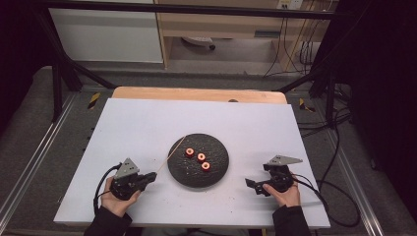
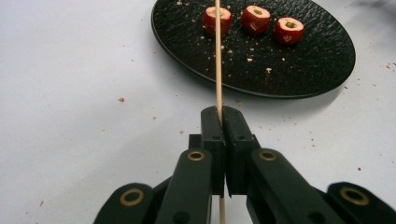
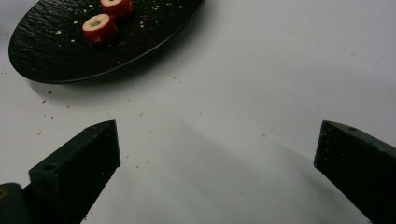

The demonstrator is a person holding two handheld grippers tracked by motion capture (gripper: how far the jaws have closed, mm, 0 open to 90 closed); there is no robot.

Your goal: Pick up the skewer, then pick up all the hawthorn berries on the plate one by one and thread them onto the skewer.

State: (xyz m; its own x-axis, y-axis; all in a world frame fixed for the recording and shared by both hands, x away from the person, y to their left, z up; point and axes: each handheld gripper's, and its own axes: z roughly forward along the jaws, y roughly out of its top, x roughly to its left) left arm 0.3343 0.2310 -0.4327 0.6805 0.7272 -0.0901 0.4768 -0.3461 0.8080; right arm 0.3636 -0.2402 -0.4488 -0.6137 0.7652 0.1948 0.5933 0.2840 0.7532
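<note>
Currently, a wooden skewer [image 2: 218, 60] is clamped by the left gripper [image 2: 219, 114], pointed over the black plate [image 1: 216, 174]; the right gripper [image 3: 217, 154] is held with fingers apart.

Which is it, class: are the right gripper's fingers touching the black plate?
Apart. The right gripper view shows the right gripper wide open over bare white table, with a clear gap to the black plate.

White table [image 1: 147, 123] bears a black plate [image 1: 219, 172] and crumbs [image 2: 121, 99].
</note>
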